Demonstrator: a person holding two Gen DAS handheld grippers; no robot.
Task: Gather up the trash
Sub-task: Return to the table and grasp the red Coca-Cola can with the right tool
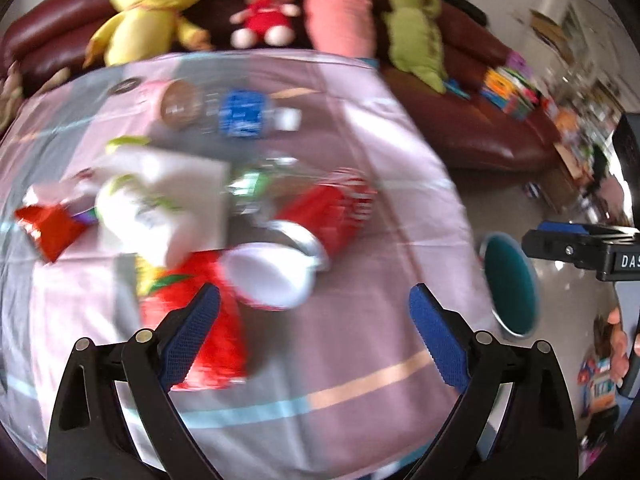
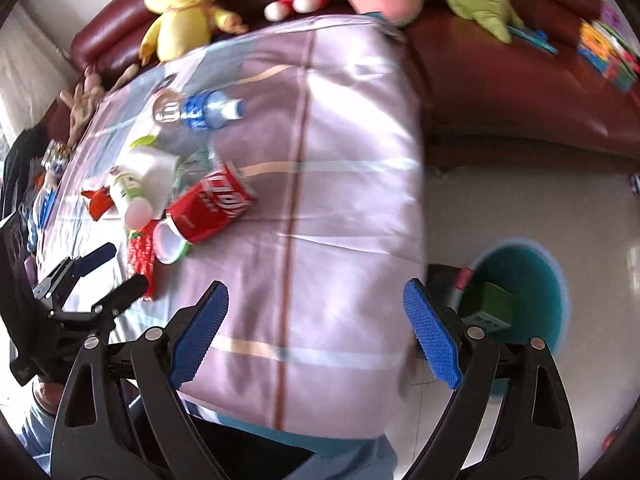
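The left hand-held gripper (image 1: pixel 314 312) is nearest the lens, its blue pads spread wide with nothing between them, poised just short of the litter pile on the cloth-covered desk (image 1: pixel 360 360). Its left pad overlaps a crinkled red snack wrapper (image 1: pixel 208 332); ahead lie a white-rimmed red paper cup (image 1: pixel 320 216) on its side, a white bottle (image 1: pixel 144 216), tissue paper (image 1: pixel 188 172) and, farther back, a blue-labelled clear water bottle (image 1: pixel 240 114). Gathered toward one side of the desk, the trash is probably meant to be picked off one piece at a time.

The right hand-held gripper (image 2: pixel 316 328) is equally wide open and empty, hanging over the desk's near edge. The teal waste bin (image 2: pixel 520 292) stands on the floor just beside that edge, within easy reach for drops; a green box (image 2: pixel 496 300) already sits inside.
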